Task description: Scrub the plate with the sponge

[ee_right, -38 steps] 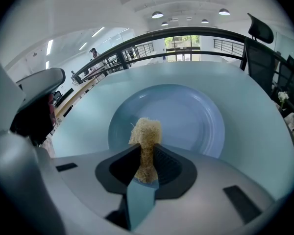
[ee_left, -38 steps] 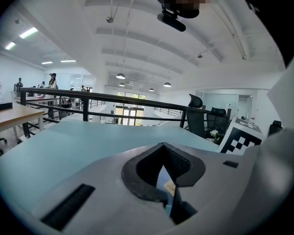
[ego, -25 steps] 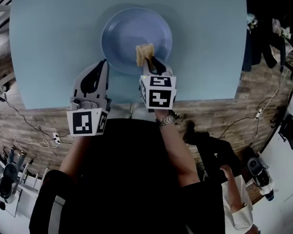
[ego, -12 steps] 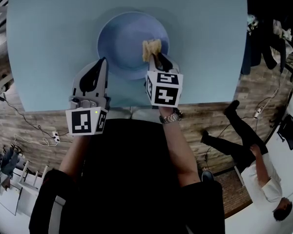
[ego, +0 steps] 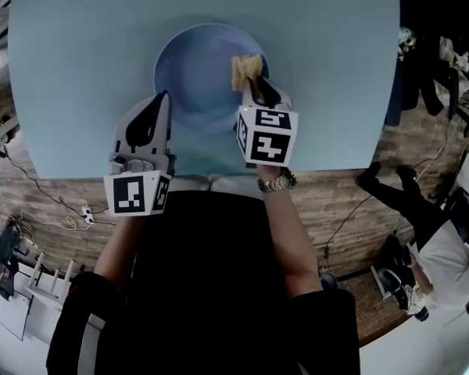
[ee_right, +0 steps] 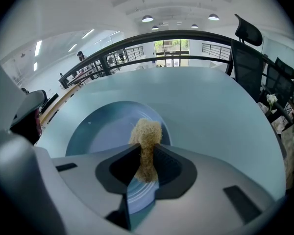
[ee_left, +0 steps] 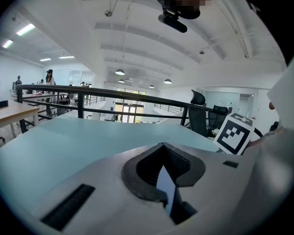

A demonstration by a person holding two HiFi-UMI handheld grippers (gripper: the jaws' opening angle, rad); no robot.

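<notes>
- Blue plate [ego: 189,69] sits mid-way across the pale tabletop [ego: 70,45], and we press the tan sponge [ego: 245,70] against its right inner side.
- Our right gripper [ego: 252,83] has its jaws clamped on the sponge. Our left gripper [ego: 163,101] waits just beside the plate's near-left rim, jaws closed on nothing.
- We judge the scrubbing to be under way. No dirt or suds show, so we cannot tell how much is already clean. The left and far parts probably remain to be covered.
- Compared with a second ago, the sponge has travelled from the plate's near middle toward the right and farther from us, while the left gripper has kept its place.
</notes>
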